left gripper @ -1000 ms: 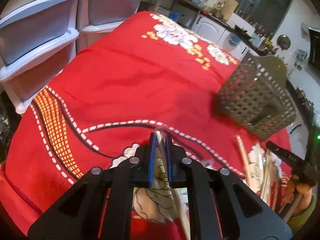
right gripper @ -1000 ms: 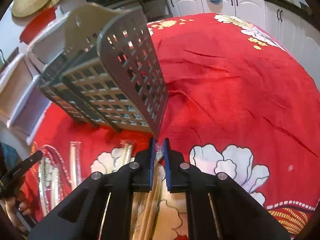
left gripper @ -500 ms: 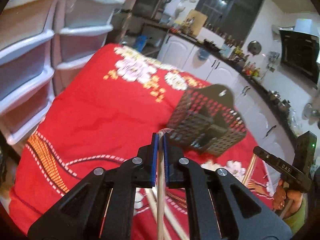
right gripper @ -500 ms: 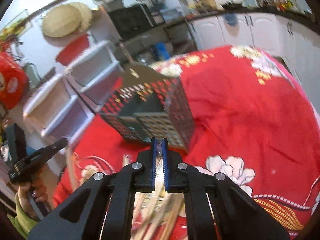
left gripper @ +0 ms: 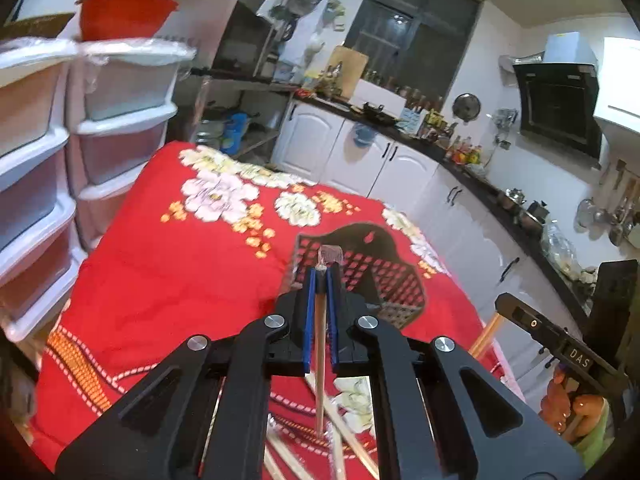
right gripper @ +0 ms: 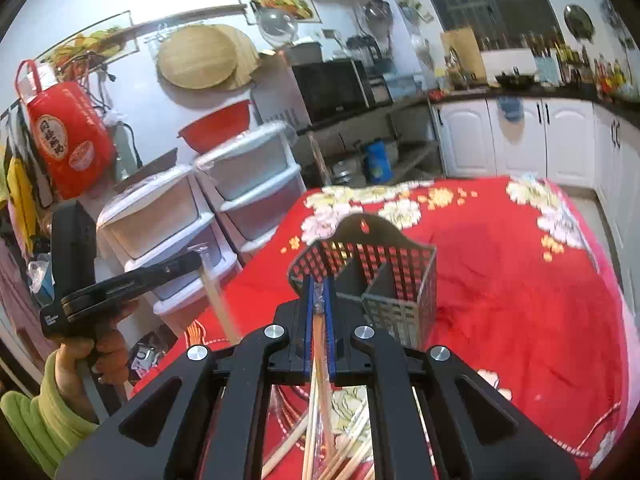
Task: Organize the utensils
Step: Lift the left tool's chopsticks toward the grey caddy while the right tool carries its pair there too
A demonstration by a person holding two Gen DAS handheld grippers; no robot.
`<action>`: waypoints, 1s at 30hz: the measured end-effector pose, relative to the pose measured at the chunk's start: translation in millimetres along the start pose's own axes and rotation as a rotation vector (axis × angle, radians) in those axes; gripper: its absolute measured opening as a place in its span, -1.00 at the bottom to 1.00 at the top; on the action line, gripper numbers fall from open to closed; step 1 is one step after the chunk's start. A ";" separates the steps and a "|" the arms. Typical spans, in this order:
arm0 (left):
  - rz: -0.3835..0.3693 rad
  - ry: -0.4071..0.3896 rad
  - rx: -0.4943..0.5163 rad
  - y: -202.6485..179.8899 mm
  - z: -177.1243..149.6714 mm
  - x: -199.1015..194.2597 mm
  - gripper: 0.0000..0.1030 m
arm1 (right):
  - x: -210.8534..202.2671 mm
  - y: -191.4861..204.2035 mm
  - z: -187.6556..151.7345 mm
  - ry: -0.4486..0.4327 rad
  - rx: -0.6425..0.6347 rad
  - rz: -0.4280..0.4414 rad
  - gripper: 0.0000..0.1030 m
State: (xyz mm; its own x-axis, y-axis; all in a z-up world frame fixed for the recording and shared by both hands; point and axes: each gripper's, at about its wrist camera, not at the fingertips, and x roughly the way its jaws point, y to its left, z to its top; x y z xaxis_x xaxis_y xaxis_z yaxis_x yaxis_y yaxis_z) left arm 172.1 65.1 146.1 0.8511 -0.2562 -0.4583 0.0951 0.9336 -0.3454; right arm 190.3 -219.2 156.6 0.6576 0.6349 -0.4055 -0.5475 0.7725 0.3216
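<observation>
A grey perforated utensil basket (left gripper: 362,276) (right gripper: 384,276) with inner dividers stands upright on the red flowered cloth. My left gripper (left gripper: 320,276) is shut on a plastic-wrapped pair of wooden chopsticks (left gripper: 319,356), held above the table in front of the basket. My right gripper (right gripper: 318,284) is shut on another wrapped pair of chopsticks (right gripper: 319,364), just in front of the basket's near rim. More wrapped chopsticks (left gripper: 344,440) (right gripper: 344,452) lie on the cloth below both grippers. The left gripper also shows in the right wrist view (right gripper: 200,258), with chopsticks hanging from it.
White plastic drawer towers (left gripper: 100,128) (right gripper: 208,216) stand at the table's left edge. White kitchen cabinets (left gripper: 360,152) and a worktop run behind and to the right. The right gripper's body (left gripper: 560,344) shows at the right of the left wrist view.
Both grippers have risen from the cloth, each lifting a wrapped pair of chopsticks. The basket now sits lower and further off in both views.
</observation>
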 end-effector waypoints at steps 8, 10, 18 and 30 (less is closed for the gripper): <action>-0.042 -0.062 0.039 -23.5 32.6 -3.4 -0.97 | -13.1 1.7 36.1 -0.088 -0.028 -0.011 -0.90; -0.051 -0.081 0.050 -30.0 42.0 -4.7 -0.97 | -15.0 1.1 47.2 -0.107 -0.031 -0.015 -0.90; -0.059 -0.143 0.083 -51.9 77.6 -3.4 -0.97 | -16.3 -4.4 94.0 -0.185 -0.026 -0.035 -0.90; 0.061 -0.229 0.145 -62.4 101.9 23.7 -0.97 | 20.9 -20.0 118.4 -0.194 -0.016 -0.096 -0.90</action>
State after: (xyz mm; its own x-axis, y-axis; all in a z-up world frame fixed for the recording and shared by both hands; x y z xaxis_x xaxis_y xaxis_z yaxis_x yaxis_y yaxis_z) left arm 239.0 26.3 240.2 0.9506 -0.1503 -0.2716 0.0988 0.9760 -0.1942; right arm 276.3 -220.1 243.0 0.7937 0.5496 -0.2606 -0.4846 0.8304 0.2750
